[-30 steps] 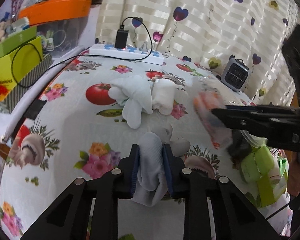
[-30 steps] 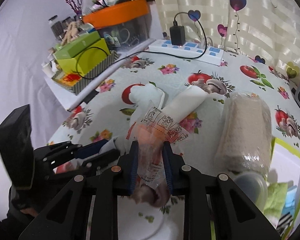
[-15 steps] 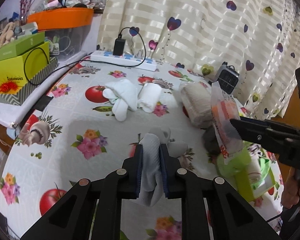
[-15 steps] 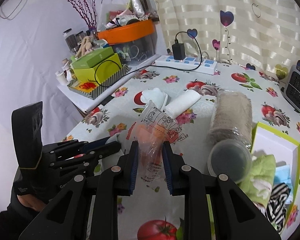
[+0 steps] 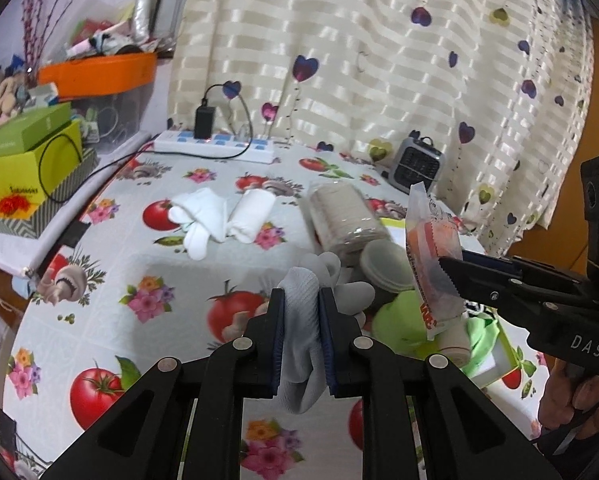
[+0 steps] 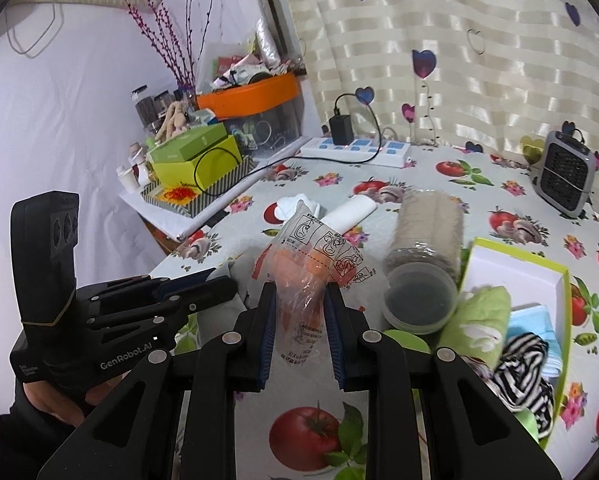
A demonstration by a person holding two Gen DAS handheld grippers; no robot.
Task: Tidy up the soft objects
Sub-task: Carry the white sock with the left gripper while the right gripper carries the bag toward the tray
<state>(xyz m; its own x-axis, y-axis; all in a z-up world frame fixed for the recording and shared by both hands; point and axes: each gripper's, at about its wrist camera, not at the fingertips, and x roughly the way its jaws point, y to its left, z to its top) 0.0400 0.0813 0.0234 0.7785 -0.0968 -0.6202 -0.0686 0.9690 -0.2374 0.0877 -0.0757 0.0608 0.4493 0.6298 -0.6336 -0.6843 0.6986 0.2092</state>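
Two hand-held grippers carry loads above the surface (image 5: 171, 280): the left hand-held gripper (image 5: 301, 304) pinches a pale grey knitted glove (image 5: 299, 300), the right hand-held gripper (image 6: 299, 300) a clear plastic packet of orange pieces (image 6: 311, 256). The lime-rimmed white box (image 6: 515, 264) lies right of both, nearer the right one. "GenRobot.AI" and "DAS" mark the housings.
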